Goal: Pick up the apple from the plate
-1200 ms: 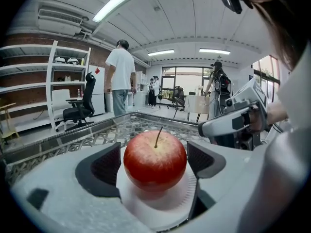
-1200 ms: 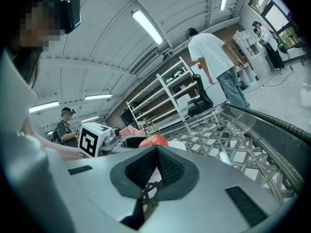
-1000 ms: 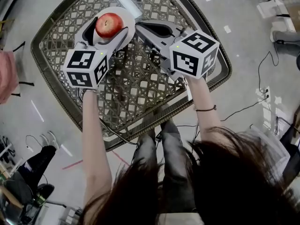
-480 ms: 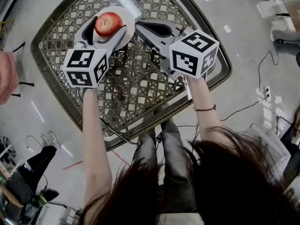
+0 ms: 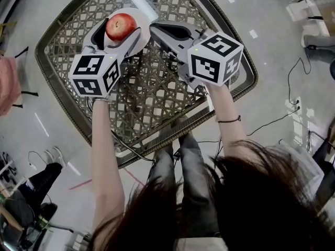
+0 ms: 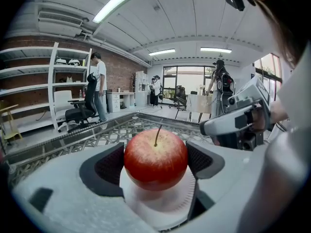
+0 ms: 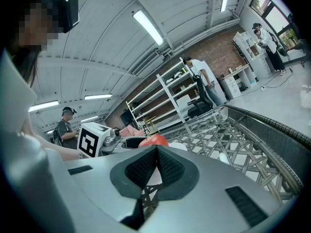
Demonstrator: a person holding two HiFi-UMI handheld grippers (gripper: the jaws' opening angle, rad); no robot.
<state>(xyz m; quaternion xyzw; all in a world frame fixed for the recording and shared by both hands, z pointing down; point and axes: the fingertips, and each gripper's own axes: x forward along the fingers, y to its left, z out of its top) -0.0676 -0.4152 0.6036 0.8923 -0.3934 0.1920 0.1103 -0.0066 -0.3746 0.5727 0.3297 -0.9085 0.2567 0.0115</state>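
Note:
A red apple rests on a small white plate at the far left corner of a lattice-topped table. My left gripper reaches around the apple. In the left gripper view the dark pads press against both sides of the apple, which still sits on the plate. My right gripper hovers just right of the plate, shut and empty. In the right gripper view its pads meet, and the apple shows beyond them.
The table's raised dark rim runs round the lattice top. Cables lie on the floor at the right. People, white shelves and an office chair stand in the room beyond the table.
Both grippers stay almost where they were. The left gripper's jaws remain around the apple on the plate.

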